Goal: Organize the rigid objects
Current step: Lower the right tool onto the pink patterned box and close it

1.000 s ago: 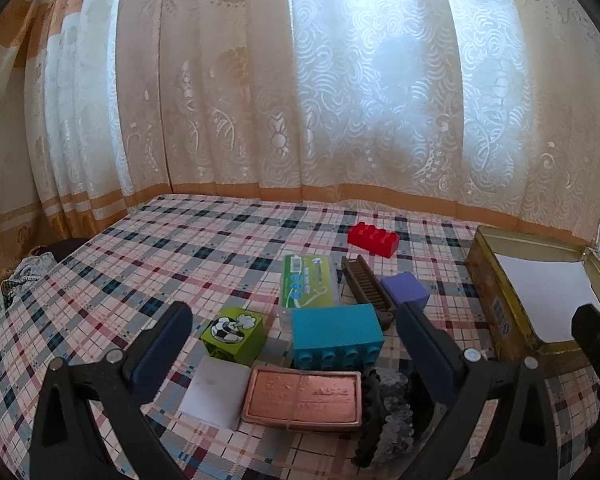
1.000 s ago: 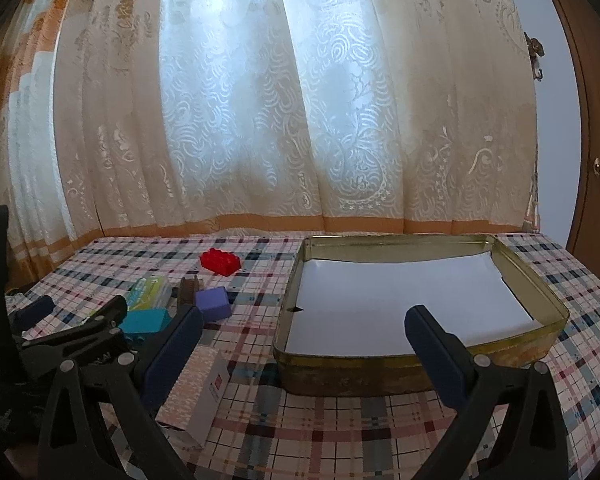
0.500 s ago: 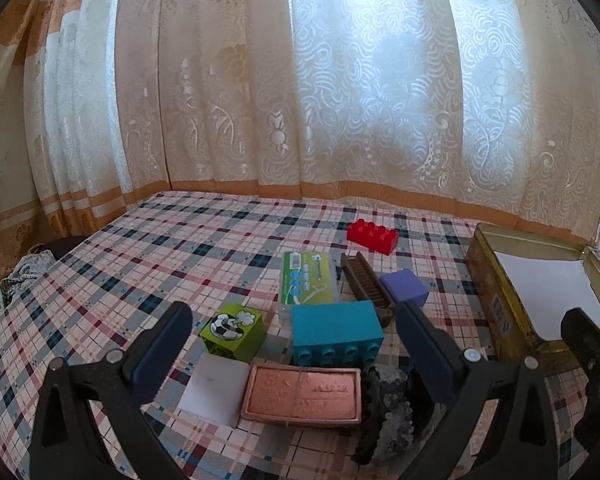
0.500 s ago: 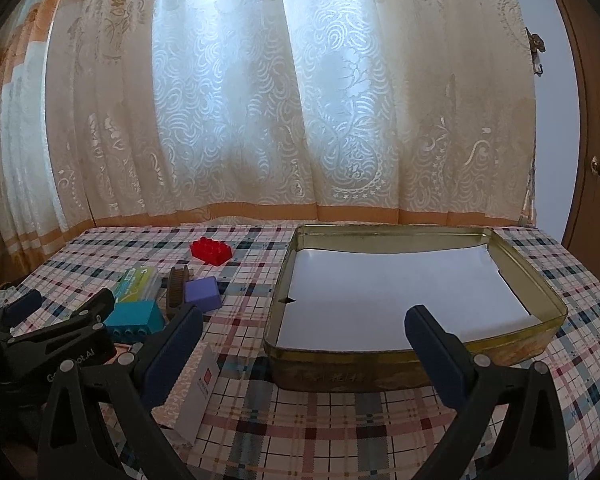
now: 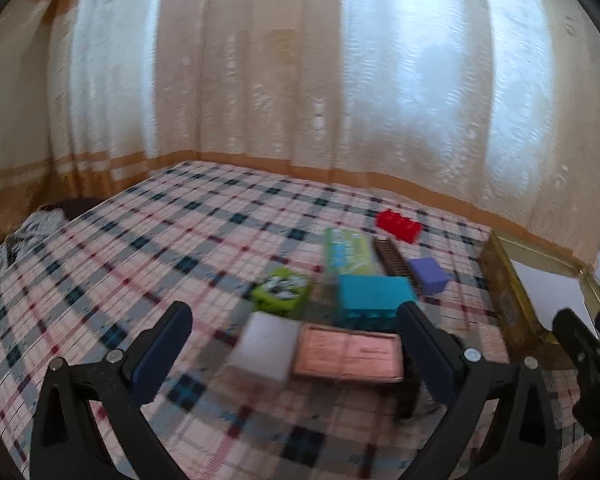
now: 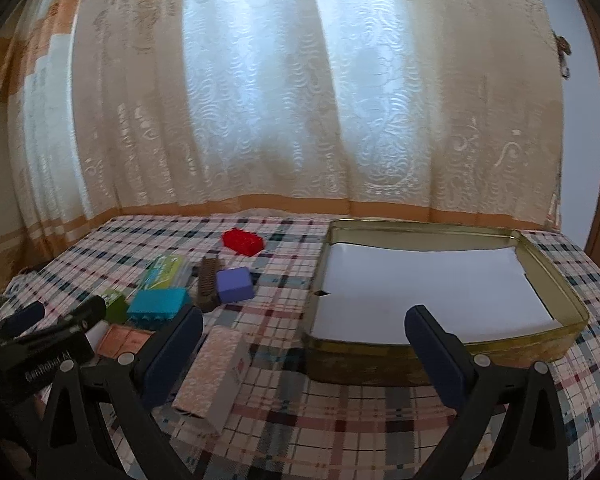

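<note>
1. Left gripper: jaws wide apart, nothing held, hovering above the clutter on the plaid tablecloth. View is motion-blurred.
2. Right gripper: jaws wide apart, empty, just in front of the gold tin.
3. Tin: on the right side of the table, lined w/ white paper, no objects inside.
4. Objects lie left of the tin, outside it:
   - red brick, farthest back;
   - green packet, brown comb, purple cube in a row;
   - teal brick and green cube nearer;
   - copper tin touching white block;
   - patterned box, nearest the right gripper.
</note>
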Demonstrator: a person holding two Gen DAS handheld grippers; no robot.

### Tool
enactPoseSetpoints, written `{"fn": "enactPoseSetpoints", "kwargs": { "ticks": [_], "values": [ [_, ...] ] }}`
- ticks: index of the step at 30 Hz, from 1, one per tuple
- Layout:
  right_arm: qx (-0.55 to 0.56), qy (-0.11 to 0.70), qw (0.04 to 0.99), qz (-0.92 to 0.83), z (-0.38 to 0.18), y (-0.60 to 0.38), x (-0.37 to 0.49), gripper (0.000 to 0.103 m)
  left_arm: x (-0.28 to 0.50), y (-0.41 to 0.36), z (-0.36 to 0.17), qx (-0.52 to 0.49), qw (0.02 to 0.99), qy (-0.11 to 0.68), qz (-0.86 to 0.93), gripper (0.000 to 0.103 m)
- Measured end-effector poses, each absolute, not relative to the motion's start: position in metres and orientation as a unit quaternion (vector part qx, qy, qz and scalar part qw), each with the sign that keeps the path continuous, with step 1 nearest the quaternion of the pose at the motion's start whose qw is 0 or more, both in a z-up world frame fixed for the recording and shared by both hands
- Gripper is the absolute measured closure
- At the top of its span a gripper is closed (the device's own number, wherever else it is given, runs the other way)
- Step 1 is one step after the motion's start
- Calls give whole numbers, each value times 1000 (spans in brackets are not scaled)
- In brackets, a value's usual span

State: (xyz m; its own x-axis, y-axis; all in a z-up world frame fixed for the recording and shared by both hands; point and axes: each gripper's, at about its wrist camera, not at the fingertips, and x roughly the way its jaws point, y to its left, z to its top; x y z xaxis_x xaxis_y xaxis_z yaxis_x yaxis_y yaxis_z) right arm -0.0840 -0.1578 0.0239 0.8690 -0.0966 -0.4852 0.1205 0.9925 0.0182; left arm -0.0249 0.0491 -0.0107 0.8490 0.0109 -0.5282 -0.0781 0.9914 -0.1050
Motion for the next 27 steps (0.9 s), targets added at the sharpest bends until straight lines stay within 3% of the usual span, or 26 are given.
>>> {"fn": "enactPoseSetpoints", "kwargs": {
  "ticks": [4, 7, 15, 20, 24, 27],
  "values": [
    [15, 254, 967, -21, 22, -147, -85, 3, -31, 69, -13, -86, 956, 278, 35, 0],
    [10, 275, 961, 26, 17, -135, -81, 17, -37, 80, -14, -94, 954, 282, 40, 0],
    [12, 355, 930, 94, -7, -117, -65, 17, -52, 91, -17, -81, 951, 297, 17, 0],
    [33, 391, 913, 111, -17, -117, -55, 17, -51, 82, -17, -58, 951, 303, 14, 9],
    [44, 394, 914, 89, -17, -127, -57, 17, -52, 79, -17, -47, 951, 307, 9, 10],
    [65, 410, 906, 85, -22, -137, -55, 35, -51, 76, -17, -41, 950, 309, -3, 10]
  ]
}}
